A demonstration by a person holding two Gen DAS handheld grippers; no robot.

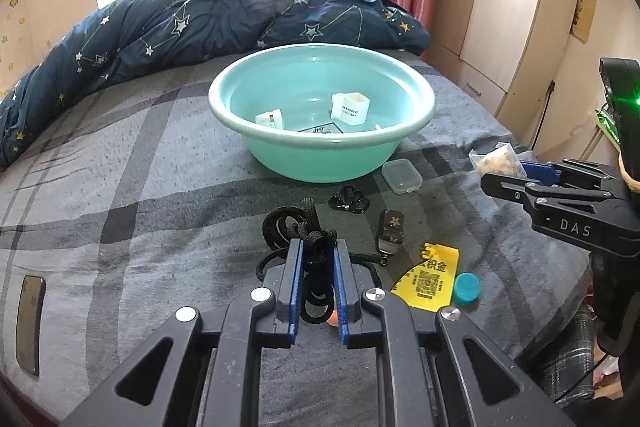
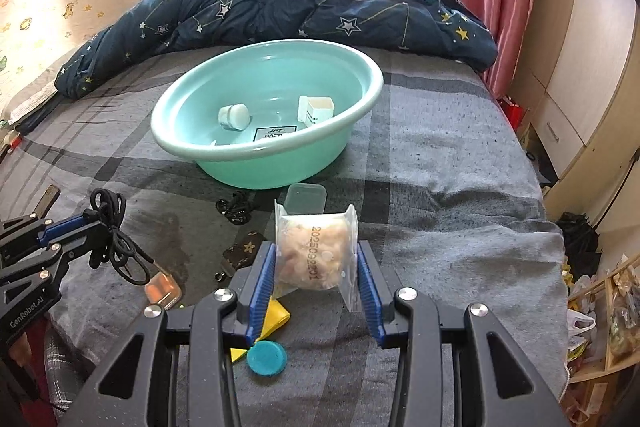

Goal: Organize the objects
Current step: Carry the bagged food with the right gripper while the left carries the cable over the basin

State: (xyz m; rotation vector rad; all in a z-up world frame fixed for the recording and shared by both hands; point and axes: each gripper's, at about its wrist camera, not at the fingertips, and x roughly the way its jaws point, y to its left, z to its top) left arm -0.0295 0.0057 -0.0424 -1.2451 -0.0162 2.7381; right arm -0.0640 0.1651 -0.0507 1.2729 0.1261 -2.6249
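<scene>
A teal basin point(image 1: 224, 83) point(image 2: 168, 115) stands mid-bed, holding a white box point(image 1: 352, 107), a small white jar point(image 2: 234, 117) and a printed card point(image 2: 276, 135). My left gripper point(image 1: 318, 245) point(image 2: 86, 217) is shut on a tangled black cord point(image 1: 288, 227) point(image 2: 116, 227), lifted off the blanket, with an orange tag point(image 2: 162, 287) dangling from it. To its right, my right gripper point(image 2: 316, 247) point(image 1: 500, 179) is shut on a clear bag of pale beige pieces point(image 2: 316, 255) point(image 1: 496, 161), also held above the bed.
On the grey checked blanket point(image 1: 160, 187) before the basin lie a small clear box point(image 1: 401, 177), a black clip-like item point(image 1: 348, 203), a flower-print key fob point(image 1: 390, 231), a yellow tag point(image 1: 430, 275) and a teal cap point(image 1: 466, 289). A phone point(image 1: 30, 323) lies far left. A star quilt point(image 1: 220, 11) is heaped behind.
</scene>
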